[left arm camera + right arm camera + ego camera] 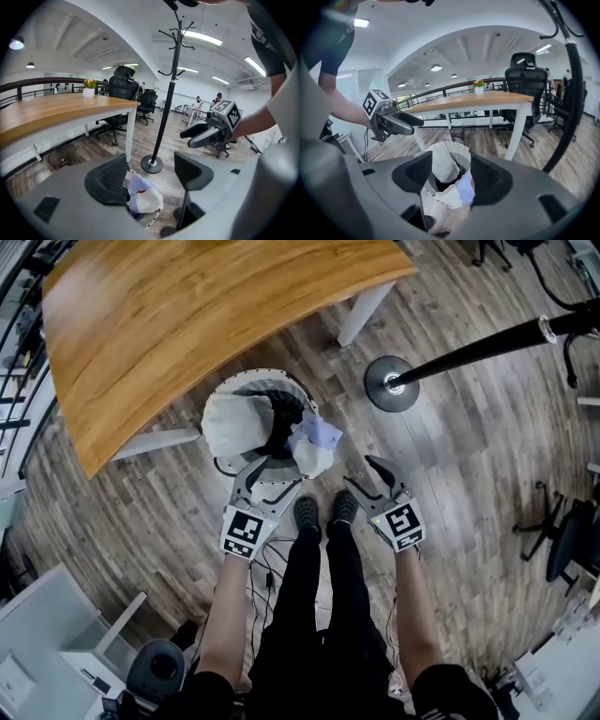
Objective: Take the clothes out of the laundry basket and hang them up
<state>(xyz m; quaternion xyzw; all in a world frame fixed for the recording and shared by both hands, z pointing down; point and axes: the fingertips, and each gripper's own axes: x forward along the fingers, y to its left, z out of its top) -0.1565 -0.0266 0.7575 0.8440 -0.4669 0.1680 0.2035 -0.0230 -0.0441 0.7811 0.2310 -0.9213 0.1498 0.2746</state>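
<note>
A white woven laundry basket stands on the wood floor by the table leg. A white garment bulges over its left rim, and a light blue and white garment hangs over its near right rim. My left gripper hovers just on the near side of the basket, jaws open and empty. My right gripper is right of the blue garment, also open and empty. In the left gripper view the blue and white garment lies below the open left gripper. The right gripper frames the basket.
A wooden table overhangs the basket's far side. A black coat stand has its round base right of the basket, its pole leaning toward the upper right. The person's shoes stand close behind the basket. Office chairs sit at the right.
</note>
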